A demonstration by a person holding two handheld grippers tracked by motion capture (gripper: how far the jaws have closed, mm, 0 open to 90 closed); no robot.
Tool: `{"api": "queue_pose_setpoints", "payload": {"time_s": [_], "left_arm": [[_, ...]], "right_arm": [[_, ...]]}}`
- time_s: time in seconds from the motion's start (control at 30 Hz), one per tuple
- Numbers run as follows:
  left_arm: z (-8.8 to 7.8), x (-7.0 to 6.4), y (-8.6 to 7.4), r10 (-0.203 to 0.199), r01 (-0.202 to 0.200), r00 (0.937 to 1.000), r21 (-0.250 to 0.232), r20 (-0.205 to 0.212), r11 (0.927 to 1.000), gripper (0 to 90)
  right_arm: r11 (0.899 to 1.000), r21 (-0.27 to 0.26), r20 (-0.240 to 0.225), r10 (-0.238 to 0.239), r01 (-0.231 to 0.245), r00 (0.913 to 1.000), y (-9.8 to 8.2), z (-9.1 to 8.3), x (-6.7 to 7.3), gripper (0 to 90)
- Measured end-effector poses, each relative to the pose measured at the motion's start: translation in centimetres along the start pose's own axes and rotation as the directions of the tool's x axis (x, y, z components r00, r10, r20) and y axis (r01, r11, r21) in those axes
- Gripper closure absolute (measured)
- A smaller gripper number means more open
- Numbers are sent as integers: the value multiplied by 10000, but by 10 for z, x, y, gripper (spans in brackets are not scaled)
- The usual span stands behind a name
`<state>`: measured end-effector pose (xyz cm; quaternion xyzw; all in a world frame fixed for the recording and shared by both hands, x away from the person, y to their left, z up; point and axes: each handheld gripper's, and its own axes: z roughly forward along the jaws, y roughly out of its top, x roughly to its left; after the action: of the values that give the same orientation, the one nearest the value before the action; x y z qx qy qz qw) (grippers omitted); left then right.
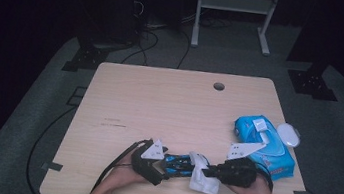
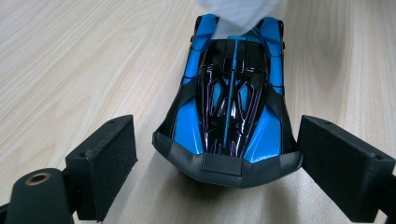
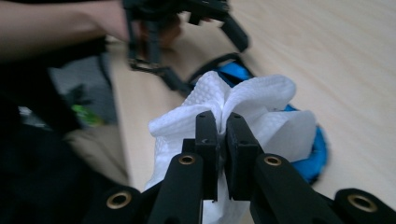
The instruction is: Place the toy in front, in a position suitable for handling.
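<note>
Right tool (image 3: 222,154) pinching wipe (image 3: 243,100) over toy car (image 2: 231,105)

Black tongs (image 3: 222,140) with brass-ringed screw holes, square foam pads (image 2: 338,165), grey triangular plates (image 1: 155,149), black trailing cables (image 1: 116,163).

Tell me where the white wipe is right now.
In the high view, the white wipe sits near the table's front edge, pinched in the right tongs, over the blue toy car.

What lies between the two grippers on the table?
In the high view, a blue and black toy car and a white wipe lie between the left gripper and the right gripper, which pinches the wipe.
</note>
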<state>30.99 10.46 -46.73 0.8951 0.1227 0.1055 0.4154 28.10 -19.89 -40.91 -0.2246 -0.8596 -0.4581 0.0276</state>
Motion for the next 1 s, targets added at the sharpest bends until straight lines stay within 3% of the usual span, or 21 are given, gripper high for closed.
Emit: {"api": "queue_pose_setpoints", "payload": {"time_s": [0.13, 0.27, 0.47, 0.6, 0.67, 0.83, 0.93, 1.0], "left_arm": [[0, 0, 0, -26, 26, 10000, -95, 24, 10000, 120], [0, -1, 1, 59, -58, 10000, -150, 62, 9999, 122], [0, -1, 1, 162, -160, 9997, -117, 155, 9998, 136], [0, -1, 1, 114, -112, 9997, -99, 218, 9999, 143], [1, -1, 0, 71, -70, 9998, -33, 174, 10000, 145], [5, -2, -1, 7, -10, 9999, 211, 132, 9998, 145], [7, -1, -1, 67, -71, 9999, 347, 126, 9994, 170], [8, -2, -2, 92, -101, 9997, 400, 225, 9992, 196]], "right_arm": [[9982, 388, -787, 488, -459, 9957, -1, 8, -6, 844], [9900, 896, -965, 1171, -1086, 9884, -2, 23, -22, 841], [9877, 999, -127, 1225, -1206, 9924, 0, 37, -38, 834], [9915, 799, 492, 986, -1024, 9939, -2, 41, -43, 785], [9953, 702, 1042, 598, -673, 9928, -3, 43, -40, 752], [9969, 726, 2170, -444, 292, 9752, -9, 48, -35, 696], [9976, 527, 2298, -551, 441, 9717, -15, 52, -34, 748], [9961, 593, 2518, -790, 661, 9645, -15, 52, -32, 800]]}}
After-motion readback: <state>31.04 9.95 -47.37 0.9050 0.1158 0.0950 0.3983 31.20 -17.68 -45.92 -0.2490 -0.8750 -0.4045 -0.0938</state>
